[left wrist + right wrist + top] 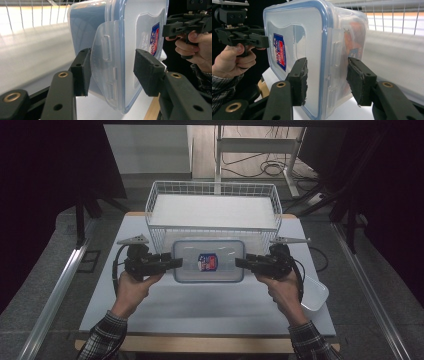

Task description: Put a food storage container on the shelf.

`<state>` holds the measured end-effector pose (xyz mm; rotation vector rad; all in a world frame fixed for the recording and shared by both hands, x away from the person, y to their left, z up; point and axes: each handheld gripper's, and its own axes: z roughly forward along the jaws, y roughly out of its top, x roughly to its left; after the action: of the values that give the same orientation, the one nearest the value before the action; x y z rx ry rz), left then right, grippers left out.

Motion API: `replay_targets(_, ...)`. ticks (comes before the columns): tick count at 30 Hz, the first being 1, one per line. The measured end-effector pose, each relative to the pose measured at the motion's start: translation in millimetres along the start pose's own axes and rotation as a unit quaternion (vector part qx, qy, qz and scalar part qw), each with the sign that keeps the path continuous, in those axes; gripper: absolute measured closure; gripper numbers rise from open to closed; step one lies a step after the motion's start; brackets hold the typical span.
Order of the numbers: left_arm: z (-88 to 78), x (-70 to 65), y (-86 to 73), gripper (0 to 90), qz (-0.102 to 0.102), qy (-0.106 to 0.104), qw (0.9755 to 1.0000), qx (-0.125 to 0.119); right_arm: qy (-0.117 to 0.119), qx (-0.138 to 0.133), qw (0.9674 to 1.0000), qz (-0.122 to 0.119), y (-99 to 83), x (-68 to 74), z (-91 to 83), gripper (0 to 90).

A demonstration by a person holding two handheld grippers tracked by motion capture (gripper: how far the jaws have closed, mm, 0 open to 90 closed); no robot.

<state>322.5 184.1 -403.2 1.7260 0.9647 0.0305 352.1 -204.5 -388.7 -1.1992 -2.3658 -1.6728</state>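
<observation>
High view: a clear lidded container (209, 261) with a blue seal hangs between the two tools, its long axis running from the left tool (169, 264) to the right tool (243, 263), lid up with a blue and red label at its middle. Each tool grips one short end. Just beyond the tools stands a white wire basket (212, 215); by the right hand a small white tray (315, 293) lies at the edge of the white surface (200, 307). This view gives the whole layout but hides the pads' contact.

Left gripper view: the container (120, 37) stands on edge here, lid facing the right jaw. The left tool (111, 72) is about half open and clamped on the short end, one pad on the lid, the other against the base beside the clear locking flap (103, 67). Beyond the far end, the right tool (175, 27) and its hand show.

Right gripper view: the container (312, 45) again appears on edge, lid toward the left jaw. The right tool (327, 80), about half open, is clenched over the end flap, pads on lid and base. Reddish contents, unclear what, show through the wall. At the far end the left tool (252, 40) holds on.
</observation>
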Motion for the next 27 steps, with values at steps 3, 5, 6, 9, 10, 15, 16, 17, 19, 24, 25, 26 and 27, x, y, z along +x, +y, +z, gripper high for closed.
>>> replay_targets(3, -1.6, -0.7, 7.4, 49.1, 0.002, 0.001, 1.0000, -0.002, 0.002, -0.005, 1.0000, -0.001, 8.9, 0.6, -1.2, 51.9)
replay_targets(5, -3.9, -1.8, 19.2, 49.1, 0.006, 0.003, 1.0000, -0.004, 0.003, -0.008, 1.0000, -0.003, 16.3, 0.7, -2.2, 51.9)
replay_targets(6, -4.5, -2.1, 21.9, 49.1, 0.007, 0.004, 1.0000, -0.004, 0.002, -0.010, 0.9999, -0.003, 19.6, 0.9, -2.7, 51.9)
replay_targets(9, -6.2, -2.4, 30.0, 49.1, 0.009, 0.004, 0.9999, -0.007, 0.003, -0.017, 0.9998, -0.006, 30.1, 1.8, -4.1, 51.9)
replay_targets(10, -7.6, -2.6, 36.3, 49.1, 0.011, 0.005, 0.9999, -0.009, 0.003, -0.018, 0.9998, -0.007, 33.6, 2.2, -4.6, 51.9)
replay_targets(15, -11.9, -2.8, 55.3, 49.2, 0.018, 0.007, 0.9997, -0.016, 0.003, -0.029, 0.9995, -0.011, 52.3, 3.8, -6.5, 51.8)
replay_targets(16, -12.9, -2.9, 59.1, 49.2, 0.020, 0.008, 0.9996, -0.017, 0.002, -0.031, 0.9994, -0.013, 56.1, 4.1, -6.7, 51.8)
replay_targets(17, -12.9, -2.9, 59.1, 49.2, 0.020, 0.008, 0.9996, -0.017, 0.002, -0.031, 0.9994, -0.013, 56.1, 4.1, -6.7, 51.8)
replay_targets(19, -16.0, -2.8, 70.7, 49.1, 0.024, 0.009, 0.9995, -0.019, 0.003, -0.036, 0.9992, -0.016, 67.0, 5.0, -7.1, 51.7)
replay_targets(24, -18.7, -1.4, 88.0, 49.2, 0.026, 0.012, 0.9993, -0.024, 0.005, -0.045, 0.9989, -0.015, 84.2, 4.3, -6.6, 51.6)
replay_targets(25, -19.2, -0.7, 91.2, 49.2, 0.026, 0.012, 0.9993, -0.024, 0.006, -0.046, 0.9988, -0.016, 87.4, 3.8, -6.3, 51.6)
replay_targets(26, -19.4, 0.0, 93.5, 49.3, 0.026, 0.012, 0.9993, -0.024, 0.006, -0.047, 0.9987, -0.017, 90.3, 3.3, -6.1, 51.6)
replay_targets(27, -19.1, 1.1, 97.1, 49.3, 0.024, 0.011, 0.9993, -0.026, 0.006, -0.049, 0.9987, -0.017, 92.5, 3.0, -5.8, 51.6)
